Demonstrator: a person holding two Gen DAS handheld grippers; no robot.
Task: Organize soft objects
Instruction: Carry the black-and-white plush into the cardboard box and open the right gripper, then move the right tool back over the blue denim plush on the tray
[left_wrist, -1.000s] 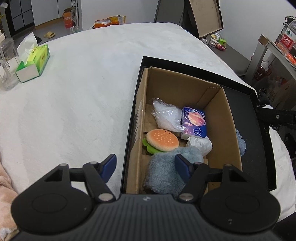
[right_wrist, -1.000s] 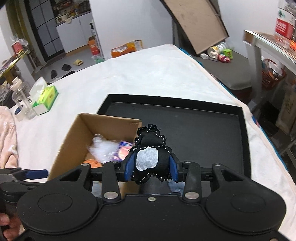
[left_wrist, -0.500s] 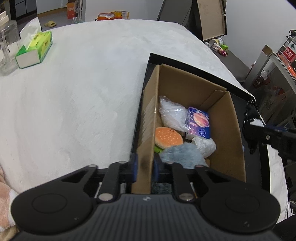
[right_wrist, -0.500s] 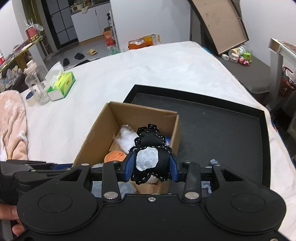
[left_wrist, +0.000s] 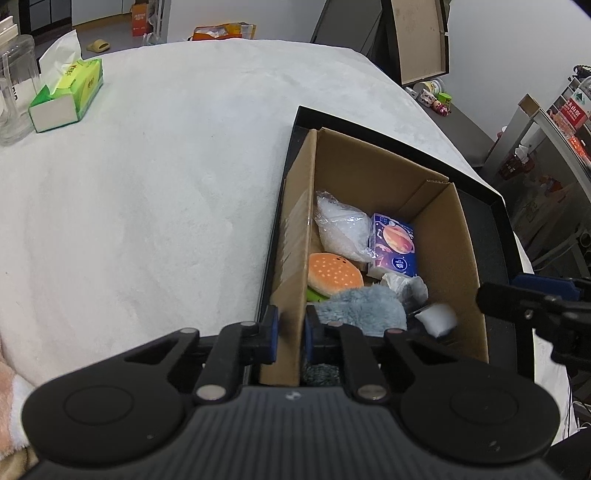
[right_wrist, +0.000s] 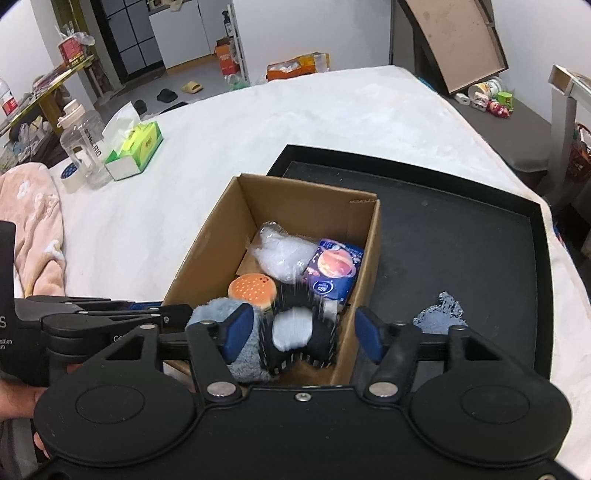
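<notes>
Lived-in home, likely a bedroom. Work surface is a bed (right_wrist: 332, 110) with white cover; pink blanket (right_wrist: 33, 229) at its left edge, green tissue pack (right_wrist: 136, 147) and clear water jug (right_wrist: 85, 144) near the far-left corner. Slippers (right_wrist: 192, 87) on the floor beyond, white cabinets (right_wrist: 181, 29), toys (right_wrist: 491, 99) along the right wall.

Our left tongs (left_wrist: 288, 334) pinch the near wall of the cardboard box (left_wrist: 295, 258). Inside we see a burger toy (left_wrist: 334, 275), a grey fluffy cloth (left_wrist: 364, 308) and a tissue pack (left_wrist: 395, 245).
</notes>
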